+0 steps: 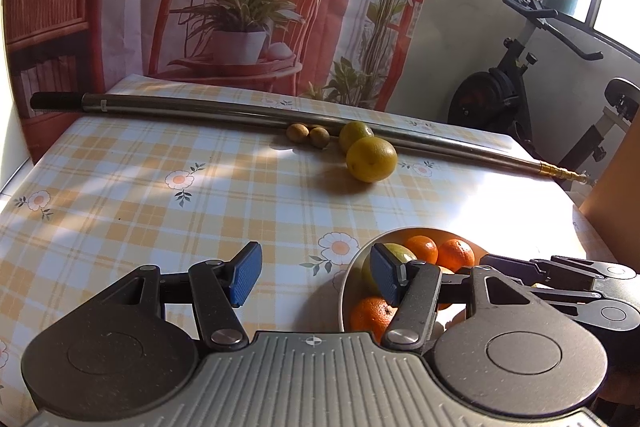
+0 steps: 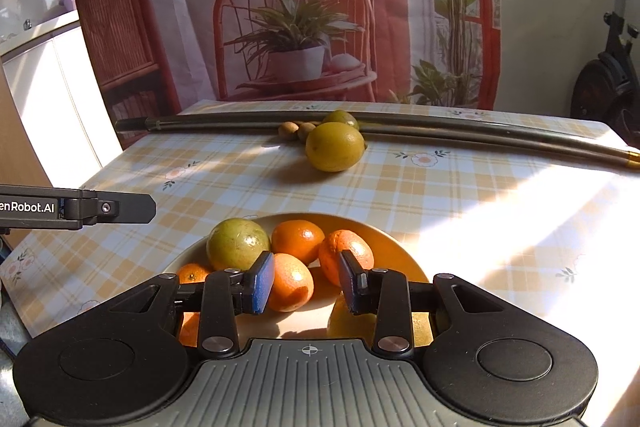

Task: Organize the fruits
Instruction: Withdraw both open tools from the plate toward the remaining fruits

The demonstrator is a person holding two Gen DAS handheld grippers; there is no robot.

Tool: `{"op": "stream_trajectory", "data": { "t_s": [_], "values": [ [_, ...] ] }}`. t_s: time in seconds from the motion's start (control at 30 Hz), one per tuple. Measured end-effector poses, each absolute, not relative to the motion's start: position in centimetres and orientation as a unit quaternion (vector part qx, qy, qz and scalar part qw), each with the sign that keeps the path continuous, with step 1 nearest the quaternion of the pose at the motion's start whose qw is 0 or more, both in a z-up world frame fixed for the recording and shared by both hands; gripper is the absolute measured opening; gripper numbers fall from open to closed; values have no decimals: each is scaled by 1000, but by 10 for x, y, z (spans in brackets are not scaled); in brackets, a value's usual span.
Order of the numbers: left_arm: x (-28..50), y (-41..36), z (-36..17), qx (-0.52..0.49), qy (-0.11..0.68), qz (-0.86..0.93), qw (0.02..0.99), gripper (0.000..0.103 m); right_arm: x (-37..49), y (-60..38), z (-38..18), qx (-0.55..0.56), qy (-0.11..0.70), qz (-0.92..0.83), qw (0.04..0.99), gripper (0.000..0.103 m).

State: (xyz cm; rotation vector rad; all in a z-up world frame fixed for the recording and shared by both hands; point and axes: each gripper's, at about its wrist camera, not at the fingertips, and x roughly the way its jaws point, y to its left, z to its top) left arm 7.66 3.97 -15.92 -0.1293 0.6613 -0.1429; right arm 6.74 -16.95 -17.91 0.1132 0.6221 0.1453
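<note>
Right gripper (image 2: 306, 281) jaws spread over white round bowl (image 2: 404, 251) of oranges (image 2: 298, 239); left gripper (image 1: 316, 277) jaws spread, empty; yellow-green citrus (image 1: 371, 159) beside metal pole (image 1: 240, 110).

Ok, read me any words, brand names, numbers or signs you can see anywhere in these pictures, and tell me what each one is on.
"enRobot.AI": white letters on the side of the left gripper, seen from the right wrist view; the start of the word is cut off by the picture's edge.
No other text can be read: the tablecloth, bowl, fruit and metal pole carry none that shows.
</note>
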Motion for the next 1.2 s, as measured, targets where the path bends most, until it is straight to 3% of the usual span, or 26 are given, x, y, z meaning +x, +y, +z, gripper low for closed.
{"op": "stream_trajectory", "data": {
  "t_s": [0.67,1.2],
  "values": [
    [76,40,-153,-60,315,-79,944,62,64,-188,-167,80,282,44,955,34],
    [132,62,-87,-26,255,-107,961,68,122,-233,-131,121,270,15,955,34]
  ]
}}
